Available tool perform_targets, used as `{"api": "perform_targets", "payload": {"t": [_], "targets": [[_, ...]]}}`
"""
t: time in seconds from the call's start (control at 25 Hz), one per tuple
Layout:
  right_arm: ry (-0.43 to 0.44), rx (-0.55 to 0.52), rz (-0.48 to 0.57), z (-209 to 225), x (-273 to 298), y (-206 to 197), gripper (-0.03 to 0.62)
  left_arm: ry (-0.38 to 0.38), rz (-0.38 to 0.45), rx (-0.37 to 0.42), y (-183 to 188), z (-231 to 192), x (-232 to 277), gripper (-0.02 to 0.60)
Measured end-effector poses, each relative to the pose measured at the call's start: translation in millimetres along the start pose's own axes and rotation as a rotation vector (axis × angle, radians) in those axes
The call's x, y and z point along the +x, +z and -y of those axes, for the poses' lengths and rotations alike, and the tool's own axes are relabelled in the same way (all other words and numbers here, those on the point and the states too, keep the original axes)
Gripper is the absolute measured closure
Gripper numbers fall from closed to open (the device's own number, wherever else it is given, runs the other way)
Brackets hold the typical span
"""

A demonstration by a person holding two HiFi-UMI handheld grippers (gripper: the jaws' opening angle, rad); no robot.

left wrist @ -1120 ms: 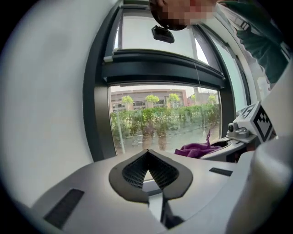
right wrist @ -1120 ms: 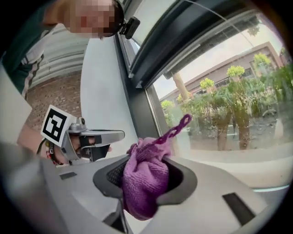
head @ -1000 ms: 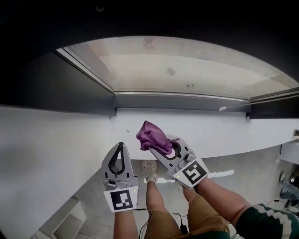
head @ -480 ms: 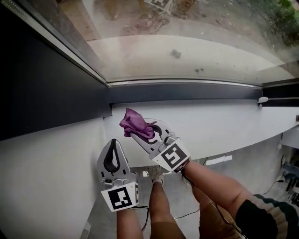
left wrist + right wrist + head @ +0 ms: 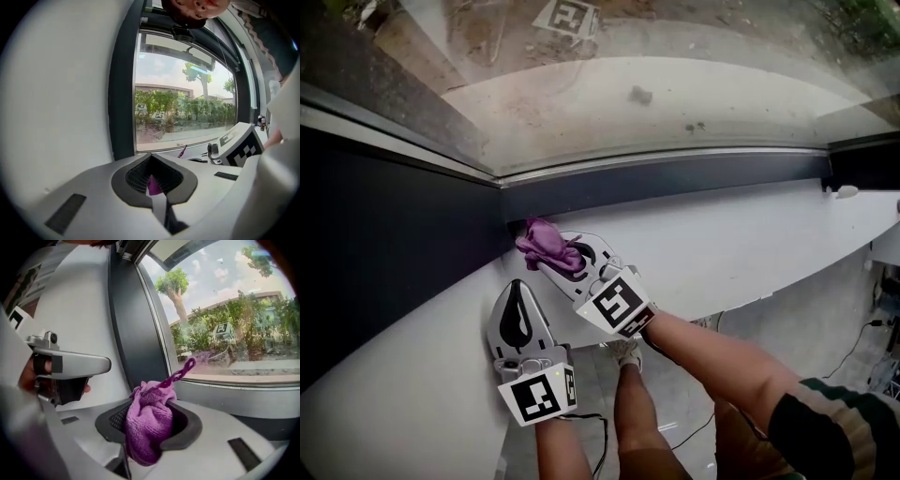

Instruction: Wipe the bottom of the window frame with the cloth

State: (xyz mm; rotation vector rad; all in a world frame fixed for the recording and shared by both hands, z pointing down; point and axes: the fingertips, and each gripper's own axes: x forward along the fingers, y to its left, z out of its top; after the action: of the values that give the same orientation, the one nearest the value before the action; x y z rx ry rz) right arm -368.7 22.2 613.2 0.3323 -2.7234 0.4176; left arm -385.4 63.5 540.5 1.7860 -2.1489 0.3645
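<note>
The right gripper (image 5: 551,255) has its jaws clamped on the bunched purple cloth (image 5: 544,240), right at the left end of the window frame's dark bottom rail (image 5: 694,180). The left gripper (image 5: 518,292) hovers below that rail, over the white sill (image 5: 741,244), jaws together and holding nothing.

Purple cloth (image 5: 542,239): fluffy, bunched into wad, thin loop sticking out at top, pinched in right tongs (image 5: 549,253). Lies at left end of window frame bottom rail (image 5: 675,186), dark grey, just beside corner; contact unclear.
</note>
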Motion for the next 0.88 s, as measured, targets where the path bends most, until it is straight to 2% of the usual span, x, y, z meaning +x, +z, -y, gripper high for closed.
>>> {"api": "perform_targets", "payload": {"t": [0.32, 0.52, 0.88], "targets": [[-0.025, -0.048, -0.074, 2.0, 10.2, -16.7, 0.439, 0.001, -0.040, 0.005, -8.7, -3.1, 10.5, 0.577], [-0.034, -0.020, -0.076, 2.2, 11.6, -16.5, 0.439, 0.021, -0.066, -0.008, -16.3, -7.5, 9.0, 0.577], [-0.056, -0.001, -0.103, 4.5, 11.8, -23.8, 0.439, -0.014, -0.069, 0.010, -18.3, -8.5, 13.4, 0.577]]}}
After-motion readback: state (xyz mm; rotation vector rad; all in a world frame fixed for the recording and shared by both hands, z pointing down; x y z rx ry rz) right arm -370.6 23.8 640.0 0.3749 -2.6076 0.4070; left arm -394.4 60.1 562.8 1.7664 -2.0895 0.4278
